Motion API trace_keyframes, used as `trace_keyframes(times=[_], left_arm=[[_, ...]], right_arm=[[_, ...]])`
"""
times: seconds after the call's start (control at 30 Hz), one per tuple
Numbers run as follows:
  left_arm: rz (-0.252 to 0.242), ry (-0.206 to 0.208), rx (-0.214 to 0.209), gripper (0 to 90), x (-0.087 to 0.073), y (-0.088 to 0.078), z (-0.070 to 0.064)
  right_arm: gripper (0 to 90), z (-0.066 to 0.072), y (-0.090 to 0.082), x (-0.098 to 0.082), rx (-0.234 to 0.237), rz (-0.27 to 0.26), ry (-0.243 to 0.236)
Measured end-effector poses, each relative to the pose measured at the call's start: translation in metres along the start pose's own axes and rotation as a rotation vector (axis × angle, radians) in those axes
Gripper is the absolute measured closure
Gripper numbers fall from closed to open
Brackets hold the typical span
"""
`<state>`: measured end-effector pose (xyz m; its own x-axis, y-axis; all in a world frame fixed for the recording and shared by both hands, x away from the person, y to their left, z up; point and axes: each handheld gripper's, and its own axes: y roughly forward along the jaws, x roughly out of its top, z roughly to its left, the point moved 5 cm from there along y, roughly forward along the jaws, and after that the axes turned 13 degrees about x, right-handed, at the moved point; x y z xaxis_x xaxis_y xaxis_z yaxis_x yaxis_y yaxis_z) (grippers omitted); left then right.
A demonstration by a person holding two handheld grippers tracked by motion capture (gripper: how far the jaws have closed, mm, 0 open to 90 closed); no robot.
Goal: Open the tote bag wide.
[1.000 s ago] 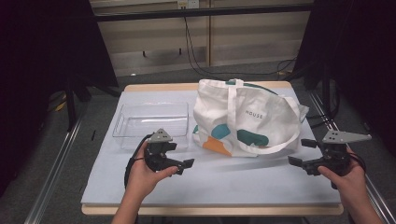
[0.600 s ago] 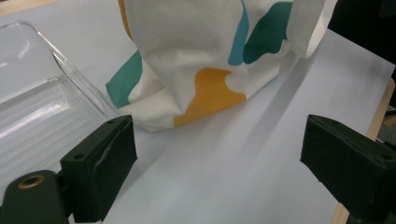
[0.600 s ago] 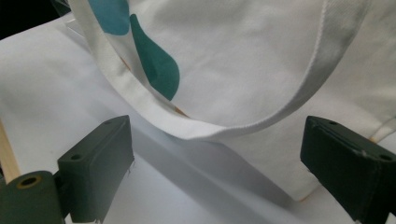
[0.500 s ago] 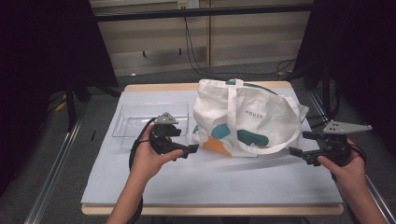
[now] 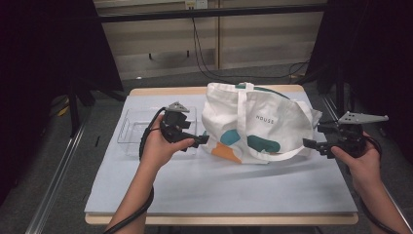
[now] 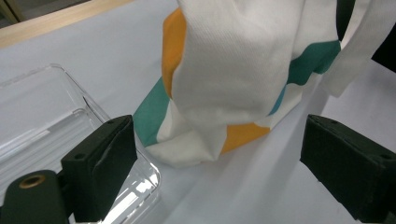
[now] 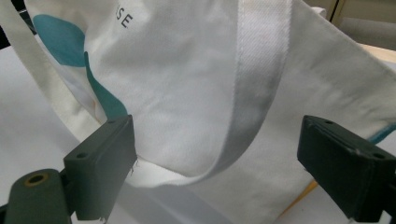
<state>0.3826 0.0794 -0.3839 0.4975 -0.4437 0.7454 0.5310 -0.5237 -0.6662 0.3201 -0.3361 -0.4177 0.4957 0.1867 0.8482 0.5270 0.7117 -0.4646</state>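
Note:
A white tote bag (image 5: 263,122) with teal and orange patches and a small printed word lies on the table's right half. My left gripper (image 5: 202,140) is open just left of the bag's lower left corner. In the left gripper view the jaws (image 6: 219,154) stand wide with that folded corner (image 6: 233,60) ahead of them, untouched. My right gripper (image 5: 311,144) is open at the bag's right edge. Its jaws (image 7: 215,158) have just been closing a little, with the bag's white strap (image 7: 254,93) hanging between them and no pad touching it.
A clear plastic tray (image 5: 134,129) sits on the table's left half, close behind my left gripper; its rim (image 6: 42,107) lies beside the left jaw. The white table top (image 5: 219,185) has open room in front of the bag. Dark floor and metal rails surround the table.
Both hands have moved away from the person and in toward the bag. The left gripper went farther, from the table's front area up to the bag's left corner.

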Motion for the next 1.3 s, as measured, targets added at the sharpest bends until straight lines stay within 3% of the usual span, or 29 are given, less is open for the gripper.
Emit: trace_keyframes(times=[0.3,0.4,0.43,0.47,0.53,0.6,0.93,1.2,1.3], left_arm=[[-0.001,0.019,-0.012,10.6,0.014,-0.002,0.001],[-0.009,0.019,-0.013,10.5,0.019,-0.002,0.001],[-0.014,0.015,-0.008,10.5,0.022,-0.003,0.001],[-0.014,0.015,-0.008,10.5,0.022,-0.003,0.001],[-0.012,0.017,-0.012,10.5,0.026,-0.004,0.002],[-0.019,0.017,-0.01,10.5,0.031,-0.004,0.001],[-0.022,0.014,-0.007,10.9,0.056,-0.004,0.005],[-0.021,-0.006,-0.029,11.7,0.07,-0.002,0.008],[-0.013,-0.015,-0.019,11.7,0.078,-0.001,0.011]], right_arm=[[22.4,-0.001,0.01,0.009,-0.007,0.001,0.004],[32.1,-0.002,0.014,0.009,-0.011,-0.007,0.011],[45.2,-0.002,0.016,0.009,-0.015,-0.009,0.012],[45.2,-0.002,0.016,0.009,-0.015,-0.009,0.012],[57.9,-0.001,0.019,0.007,-0.018,-0.005,0.007],[63.6,0.0,0.021,0.006,-0.011,-0.001,0.002],[71.1,0.006,0.025,0.002,-0.004,0.017,-0.02],[71.7,0.01,0.028,0.001,0.003,0.024,-0.027],[71.5,0.012,0.029,0.0,0.012,0.022,-0.027]])
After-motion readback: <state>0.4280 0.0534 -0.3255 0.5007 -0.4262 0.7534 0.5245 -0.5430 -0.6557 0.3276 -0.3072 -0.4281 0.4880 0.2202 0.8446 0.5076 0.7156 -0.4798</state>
